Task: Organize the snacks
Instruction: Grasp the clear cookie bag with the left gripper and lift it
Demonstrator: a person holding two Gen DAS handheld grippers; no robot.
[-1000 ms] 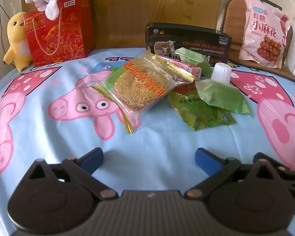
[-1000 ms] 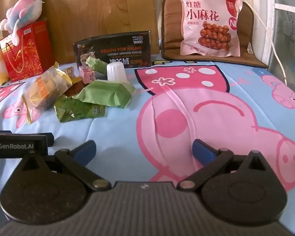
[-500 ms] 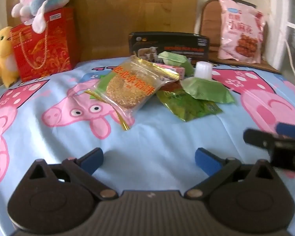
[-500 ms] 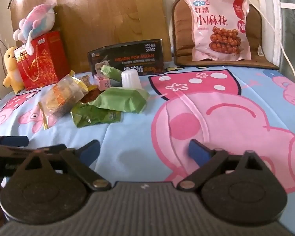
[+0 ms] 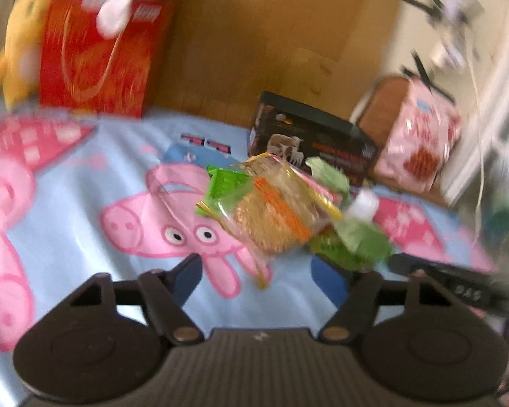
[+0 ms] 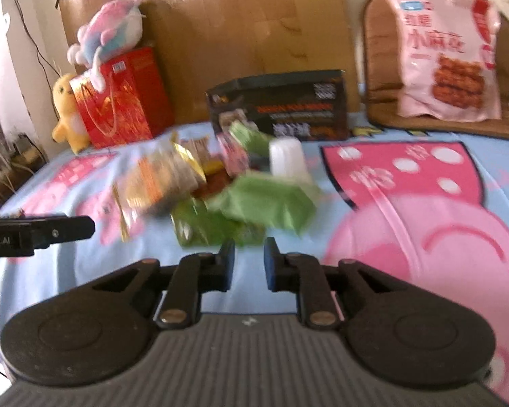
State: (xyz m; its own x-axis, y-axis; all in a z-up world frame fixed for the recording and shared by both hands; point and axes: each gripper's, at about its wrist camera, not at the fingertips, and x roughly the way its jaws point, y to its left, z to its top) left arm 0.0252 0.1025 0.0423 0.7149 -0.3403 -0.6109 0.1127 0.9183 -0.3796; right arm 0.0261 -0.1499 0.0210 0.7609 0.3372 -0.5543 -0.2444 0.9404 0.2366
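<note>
A heap of snack packets lies on the blue cartoon-pig sheet: a clear packet with a golden round cake (image 5: 275, 217) (image 6: 156, 186), green packets (image 5: 359, 244) (image 6: 264, 203) and a white jelly cup (image 6: 286, 159). A black box (image 5: 308, 135) (image 6: 278, 105) stands behind the heap. My left gripper (image 5: 258, 274) is open and empty, just short of the cake packet. My right gripper (image 6: 249, 263) has its jaws nearly together with nothing between them, just short of the green packets. Both views are blurred.
A red gift bag (image 6: 118, 101) with plush toys (image 6: 108, 34) stands at the back left. A big pink snack bag (image 6: 448, 51) leans on a brown cushion at the back right. Cardboard (image 6: 247, 23) lines the wall behind.
My right gripper's jaws have closed from wide open to a narrow gap and it has come closer to the heap. My left gripper has swung and moved nearer the cake packet.
</note>
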